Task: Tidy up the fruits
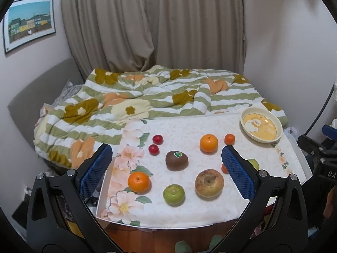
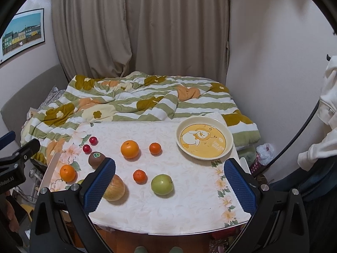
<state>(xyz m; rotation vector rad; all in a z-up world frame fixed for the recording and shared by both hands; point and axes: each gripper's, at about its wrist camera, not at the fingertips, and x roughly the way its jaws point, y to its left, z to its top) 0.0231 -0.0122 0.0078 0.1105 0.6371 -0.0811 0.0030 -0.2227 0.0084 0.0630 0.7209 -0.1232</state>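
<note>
Both grippers hang above the near edge of the tabletop (image 1: 189, 130), which has a flowery cloth on it, and neither one holds anything. The left gripper (image 1: 167, 168) has its blue fingers (image 1: 95, 169) spread wide, and the right gripper (image 2: 169, 184) has its fingers (image 2: 240, 186) spread wide too. The fruits lie loose on the cloth, apart from each other. The left view shows two little red fruits (image 1: 157, 139) at the far left, a brown kiwi (image 1: 176, 160) with a green sticker near the middle, a big orange (image 1: 208, 143) and a small orange (image 1: 229, 139) behind it, another orange (image 1: 139, 182) near the left edge, a green apple (image 1: 173, 194) at the front, and a yellow-brown apple (image 1: 209, 182) just beside it. The plate (image 1: 244, 126) with a bear picture sits at the far right corner with nothing in it. In the left view, one finger hides most of a tiny orange and a second green fruit on the right. The right view shows those two clearly: a small mandarin (image 2: 139, 176) and a green apple (image 2: 162, 184) side by side in the open. But in the right view a finger covers part of the yellow-brown apple and part of the kiwi. Only the right view shows a white sleeve (image 2: 328, 113) at the right edge. A striped flowery blanket (image 1: 126, 97) lies on the bed behind the tabletop.
</note>
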